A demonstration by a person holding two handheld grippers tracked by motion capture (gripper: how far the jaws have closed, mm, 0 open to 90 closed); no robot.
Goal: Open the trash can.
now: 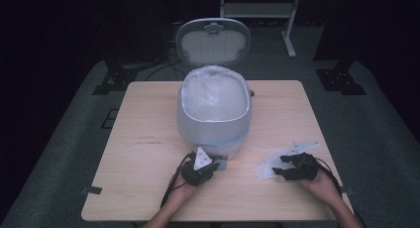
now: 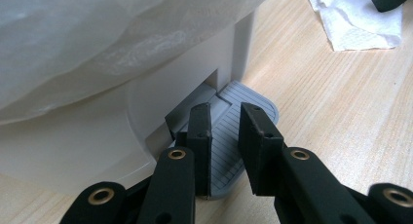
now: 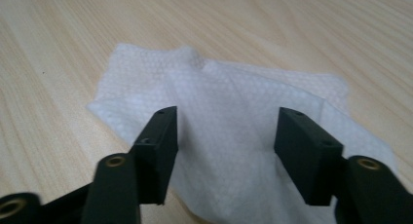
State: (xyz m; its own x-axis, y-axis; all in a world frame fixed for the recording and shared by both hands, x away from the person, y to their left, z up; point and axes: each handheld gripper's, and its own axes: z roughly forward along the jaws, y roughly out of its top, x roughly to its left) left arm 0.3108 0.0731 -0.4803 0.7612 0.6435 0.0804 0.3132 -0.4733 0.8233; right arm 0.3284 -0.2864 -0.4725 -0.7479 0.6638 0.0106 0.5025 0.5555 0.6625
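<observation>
High view, one bin [image 1: 213,124], one tissue [image 1: 270,166]

The room is dim, and beyond the tabletop [image 1: 148,139] the surroundings fall into near black in the high view, which looks soft and grainy. Both gripper views are brighter and evenly lit, with mild shadows. The nearest parts of the tongs blur, and the wood grain softens farther off.

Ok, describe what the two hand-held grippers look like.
Both are black two-jaw tools. The left gripper carries a pale grey three-cornered plate on top and trails a black cable. The right gripper also trails a cable. Their jaws are flat rectangular black blocks, with brass-coloured rings at the linkage pivots. No sleeves show on the forearms.
</observation>
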